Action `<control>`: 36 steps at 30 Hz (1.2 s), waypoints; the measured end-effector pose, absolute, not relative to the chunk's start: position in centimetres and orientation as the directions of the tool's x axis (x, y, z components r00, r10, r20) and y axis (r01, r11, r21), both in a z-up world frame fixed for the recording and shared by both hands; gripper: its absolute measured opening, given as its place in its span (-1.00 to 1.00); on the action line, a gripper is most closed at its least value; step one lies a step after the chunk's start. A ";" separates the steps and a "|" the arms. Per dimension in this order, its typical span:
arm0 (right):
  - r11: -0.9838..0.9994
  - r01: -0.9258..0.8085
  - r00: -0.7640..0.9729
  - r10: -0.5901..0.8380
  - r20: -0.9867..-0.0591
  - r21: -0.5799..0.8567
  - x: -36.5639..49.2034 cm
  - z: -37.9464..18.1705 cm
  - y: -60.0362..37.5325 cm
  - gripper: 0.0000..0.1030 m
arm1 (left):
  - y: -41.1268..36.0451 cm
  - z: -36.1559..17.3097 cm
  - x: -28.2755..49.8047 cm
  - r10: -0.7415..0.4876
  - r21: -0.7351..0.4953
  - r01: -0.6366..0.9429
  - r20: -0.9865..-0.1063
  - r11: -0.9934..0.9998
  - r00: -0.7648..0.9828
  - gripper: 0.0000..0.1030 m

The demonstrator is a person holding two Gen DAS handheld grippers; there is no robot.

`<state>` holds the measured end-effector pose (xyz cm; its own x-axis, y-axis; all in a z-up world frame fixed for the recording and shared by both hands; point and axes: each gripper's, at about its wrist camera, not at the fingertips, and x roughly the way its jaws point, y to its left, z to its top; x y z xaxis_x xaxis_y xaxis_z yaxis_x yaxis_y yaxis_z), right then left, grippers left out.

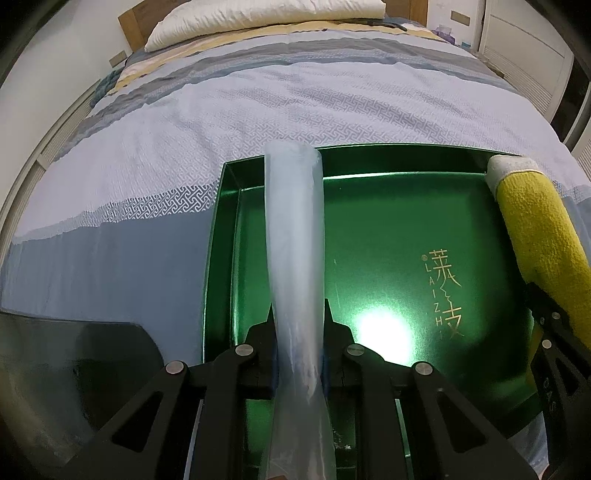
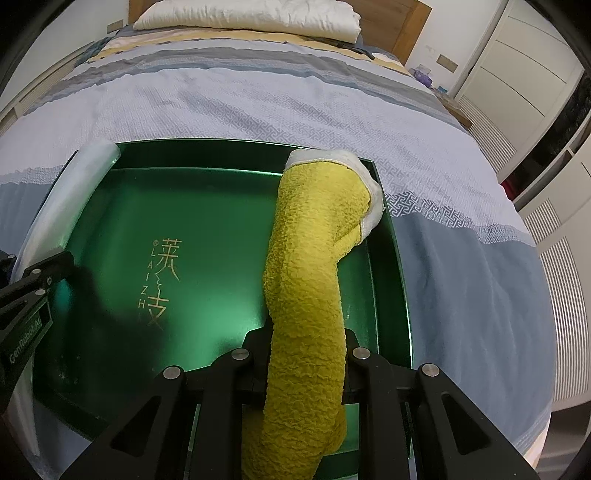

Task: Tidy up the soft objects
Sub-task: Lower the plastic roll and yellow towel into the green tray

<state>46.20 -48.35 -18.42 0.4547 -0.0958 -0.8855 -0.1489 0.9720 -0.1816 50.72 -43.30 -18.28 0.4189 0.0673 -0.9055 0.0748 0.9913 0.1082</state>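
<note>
A shiny green tray (image 1: 369,236) with gold lettering lies on the bed; it also shows in the right wrist view (image 2: 207,206). My left gripper (image 1: 298,332) is shut on a pale blue rolled cloth (image 1: 293,221) that reaches forward over the tray's left part. My right gripper (image 2: 306,343) is shut on a yellow rolled towel (image 2: 310,266) with a white end, held over the tray's right side. The yellow towel (image 1: 532,229) shows at the right of the left wrist view. The blue roll (image 2: 62,199) shows at the left of the right wrist view.
The tray rests on a bedspread (image 1: 258,103) of blue, grey and patterned bands. A white pillow (image 2: 251,14) lies by the wooden headboard. White cabinets (image 2: 517,74) stand to the right of the bed. A dark flat object (image 1: 66,369) sits at the lower left.
</note>
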 end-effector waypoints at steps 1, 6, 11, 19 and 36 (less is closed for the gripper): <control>0.972 -0.149 0.455 -0.098 -0.885 -0.184 46.3 -18.5 -48.4 -0.62 | -43.3 -18.3 50.7 0.065 0.107 0.076 -0.905 0.991 0.420 -0.73; 0.974 -0.140 0.457 -0.094 -0.884 -0.176 46.7 -18.8 -48.9 -0.41 | -43.3 -18.2 50.4 0.070 0.116 0.082 -0.897 0.990 0.436 -0.73; 0.973 -0.145 0.459 -0.092 -0.884 -0.177 46.9 -19.1 -49.2 -0.37 | -43.4 -18.2 50.2 0.064 0.114 0.085 -0.892 0.990 0.448 -0.73; 0.974 -0.143 0.462 -0.091 -0.882 -0.175 47.4 -19.6 -49.5 -0.33 | -43.4 -18.0 49.7 0.057 0.113 0.094 -0.886 0.989 0.460 -0.73; 0.973 -0.146 0.475 -0.088 -0.876 -0.177 47.8 -19.7 -49.8 -0.09 | -43.1 -18.1 49.6 0.051 0.105 0.094 -0.888 0.990 0.458 -0.73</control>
<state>47.80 -49.79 -19.71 0.4752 -0.0875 -0.8755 -0.1462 0.9734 -0.1766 49.61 -43.07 -18.11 0.4579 0.0509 -0.8876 0.0939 0.9900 0.1052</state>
